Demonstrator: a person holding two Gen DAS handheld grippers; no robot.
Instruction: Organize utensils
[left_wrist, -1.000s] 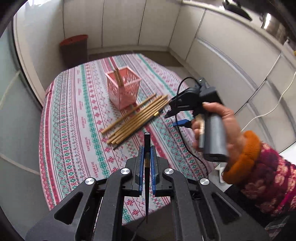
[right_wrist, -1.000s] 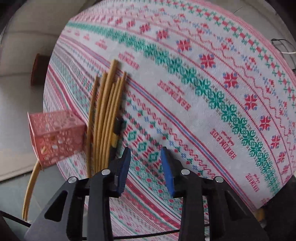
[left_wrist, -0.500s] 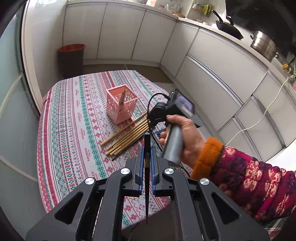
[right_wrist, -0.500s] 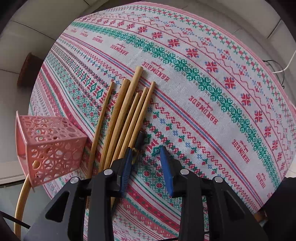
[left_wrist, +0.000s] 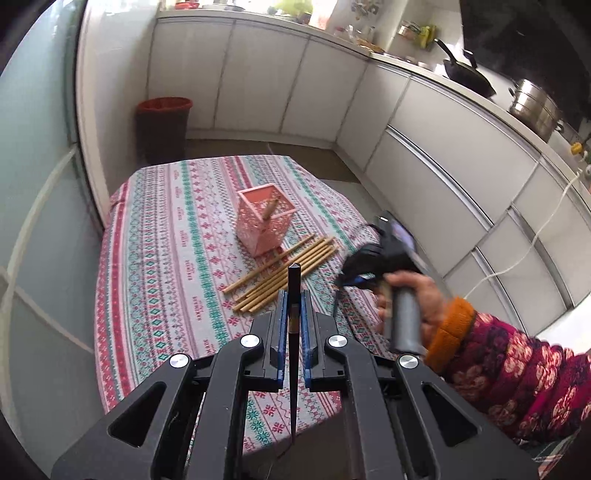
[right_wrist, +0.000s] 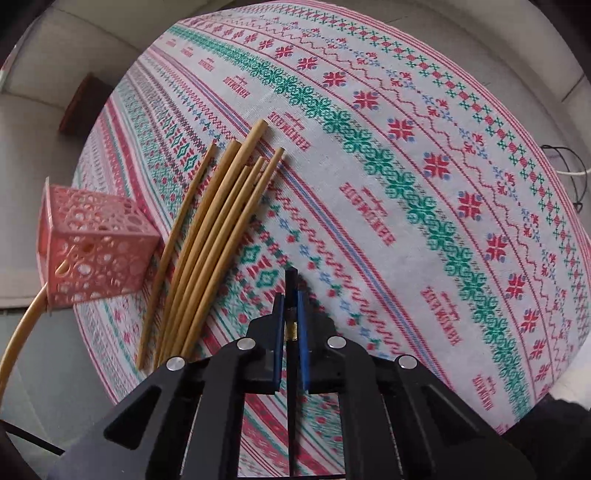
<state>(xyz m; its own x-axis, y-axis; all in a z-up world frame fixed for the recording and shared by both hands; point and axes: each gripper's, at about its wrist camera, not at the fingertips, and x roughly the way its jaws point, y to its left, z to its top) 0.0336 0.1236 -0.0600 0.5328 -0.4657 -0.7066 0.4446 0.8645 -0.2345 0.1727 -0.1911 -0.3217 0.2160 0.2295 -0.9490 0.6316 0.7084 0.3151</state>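
My left gripper (left_wrist: 291, 295) is shut on a dark chopstick (left_wrist: 294, 275) that pokes up past its blue pads. My right gripper (right_wrist: 291, 306) points down at the table, jaws closing tight, pads pressing on another dark chopstick (right_wrist: 290, 280) with a gold band. Left of it, several bamboo chopsticks (right_wrist: 221, 221) lie side by side on the cloth. A pink perforated holder (right_wrist: 96, 251) stands beyond them with one bamboo chopstick (right_wrist: 18, 332) in it. The left wrist view shows the holder (left_wrist: 264, 225), the bamboo chopsticks (left_wrist: 314, 254) and the blurred right gripper (left_wrist: 351, 282).
A patterned tablecloth (right_wrist: 406, 184) covers the table. A person's hand (left_wrist: 417, 295) in an orange-cuffed floral sleeve holds the right gripper. A dark bin with a red rim (left_wrist: 162, 125) stands by white cabinets beyond the table. A pan and a pot sit on the counter at right.
My right gripper's jaws have gone from open to shut on the dark chopstick lying beside the bamboo ones. My left gripper has risen and pulled back, still holding its chopstick.
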